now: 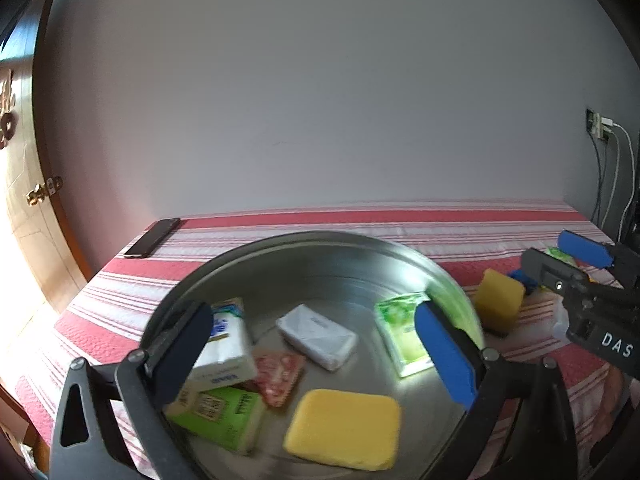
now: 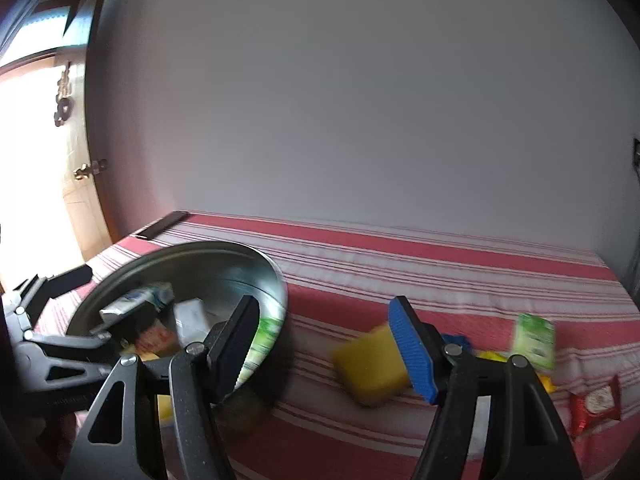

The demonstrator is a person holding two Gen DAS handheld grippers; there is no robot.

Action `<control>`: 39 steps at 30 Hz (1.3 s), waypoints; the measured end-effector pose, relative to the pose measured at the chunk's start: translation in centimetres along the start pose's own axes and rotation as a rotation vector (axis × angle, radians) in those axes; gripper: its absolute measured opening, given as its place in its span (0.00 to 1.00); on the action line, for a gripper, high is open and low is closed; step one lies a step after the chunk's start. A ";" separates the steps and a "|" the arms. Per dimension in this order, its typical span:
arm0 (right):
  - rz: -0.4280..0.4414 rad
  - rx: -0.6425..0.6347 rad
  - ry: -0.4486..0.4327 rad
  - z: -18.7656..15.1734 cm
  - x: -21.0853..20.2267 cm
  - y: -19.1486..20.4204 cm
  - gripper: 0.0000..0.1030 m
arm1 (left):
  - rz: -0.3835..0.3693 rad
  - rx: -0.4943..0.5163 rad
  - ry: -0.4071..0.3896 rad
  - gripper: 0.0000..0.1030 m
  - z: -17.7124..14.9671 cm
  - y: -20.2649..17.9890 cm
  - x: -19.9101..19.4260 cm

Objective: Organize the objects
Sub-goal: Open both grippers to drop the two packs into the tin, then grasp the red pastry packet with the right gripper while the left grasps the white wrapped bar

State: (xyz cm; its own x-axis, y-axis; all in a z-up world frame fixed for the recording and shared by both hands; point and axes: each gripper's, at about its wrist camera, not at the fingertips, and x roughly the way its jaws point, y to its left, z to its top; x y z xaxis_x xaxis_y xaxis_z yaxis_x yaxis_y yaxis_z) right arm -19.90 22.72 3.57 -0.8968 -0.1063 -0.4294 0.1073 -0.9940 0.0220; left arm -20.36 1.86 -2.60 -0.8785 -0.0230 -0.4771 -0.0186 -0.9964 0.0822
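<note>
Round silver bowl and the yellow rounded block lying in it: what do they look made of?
Round silver bowl: looks like metal, probably stainless steel with a brushed finish; it shows concentric marks, a bright glare patch and a green reflection on its wall.
Yellow rounded block: looks like sponge or foam; matte, no glare, soft rounded corners. Blur hides any pores, so unconfirmed.

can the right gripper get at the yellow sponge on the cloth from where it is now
Probably yes. The right gripper is open and empty, and the yellow sponge lies just ahead, partly behind its blue finger. Nothing lies between them; the bowl sits off to the side.
</note>
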 end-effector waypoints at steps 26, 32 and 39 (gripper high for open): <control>-0.400 0.184 0.233 -6.0 -2.3 -18.3 0.67 | -0.378 0.265 0.111 0.99 -0.2 -20.6 1.8; -0.394 0.194 0.294 -6.5 -1.4 -18.9 0.67 | -0.431 0.308 0.195 0.99 -0.8 -22.7 3.4; -0.370 0.243 0.323 -6.9 -1.2 -19.9 0.67 | -0.455 0.370 0.241 0.93 -1.8 -24.3 4.4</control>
State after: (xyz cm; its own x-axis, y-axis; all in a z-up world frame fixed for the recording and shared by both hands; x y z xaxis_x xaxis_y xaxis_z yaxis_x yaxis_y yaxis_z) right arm -17.98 42.83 -2.61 -0.6742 0.2272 -0.7027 -0.3273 -0.9449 0.0085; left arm -22.92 25.86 -8.30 -0.6123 0.3360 -0.7156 -0.5670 -0.8175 0.1013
